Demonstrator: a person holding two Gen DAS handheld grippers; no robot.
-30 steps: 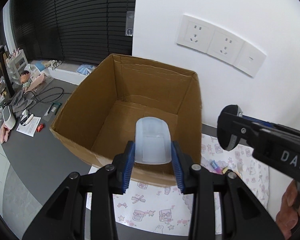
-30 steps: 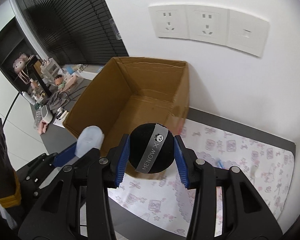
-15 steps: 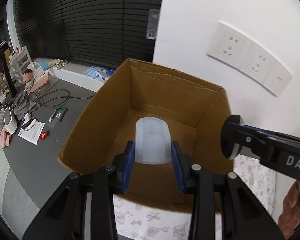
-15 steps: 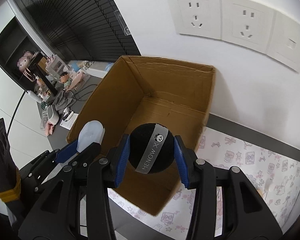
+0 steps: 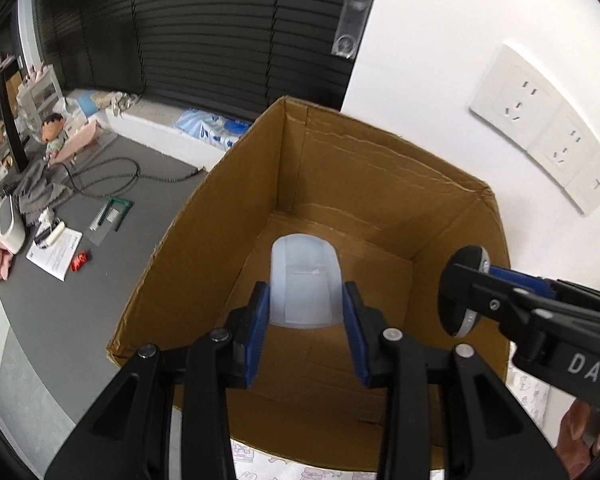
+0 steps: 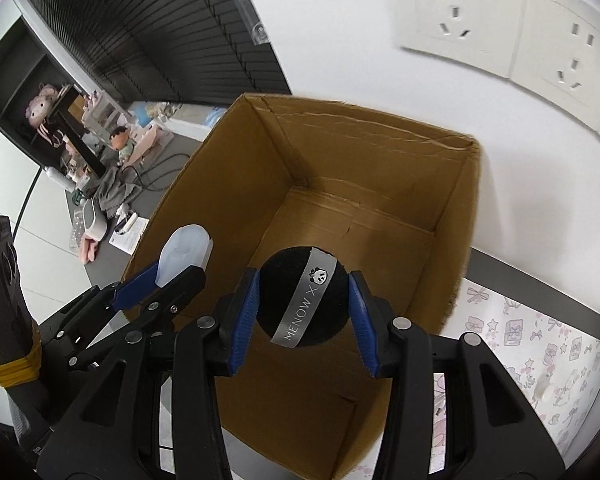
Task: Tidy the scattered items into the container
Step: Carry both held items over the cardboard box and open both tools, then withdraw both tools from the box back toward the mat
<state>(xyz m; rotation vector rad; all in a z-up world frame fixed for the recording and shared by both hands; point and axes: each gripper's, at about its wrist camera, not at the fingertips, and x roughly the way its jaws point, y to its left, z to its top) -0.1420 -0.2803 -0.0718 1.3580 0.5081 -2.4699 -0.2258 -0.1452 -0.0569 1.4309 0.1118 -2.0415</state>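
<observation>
An open brown cardboard box (image 5: 204, 264) stands against the white wall, and its floor looks bare. My left gripper (image 5: 305, 294) is shut on a translucent white rounded plastic piece (image 5: 305, 276), held above the box's near left part. In the right wrist view the same piece (image 6: 184, 248) sticks up from the left gripper (image 6: 176, 270) over the box's left wall. My right gripper (image 6: 303, 280) is shut on a black round puff (image 6: 292, 304) with a grey "MENOW X" ribbon, above the box (image 6: 380, 160). In the left wrist view the right gripper (image 5: 466, 292) reaches in from the right.
A white mat with pink prints (image 6: 540, 340) lies right of the box, with a small pale item (image 6: 544, 390) on it. Wall sockets (image 6: 500, 20) sit above. Left of the box, the grey desk (image 5: 80, 308) carries cables, a paper sheet, a figurine and other clutter.
Both grippers have moved forward and down over the box, which now fills the view. Each still holds its item.
</observation>
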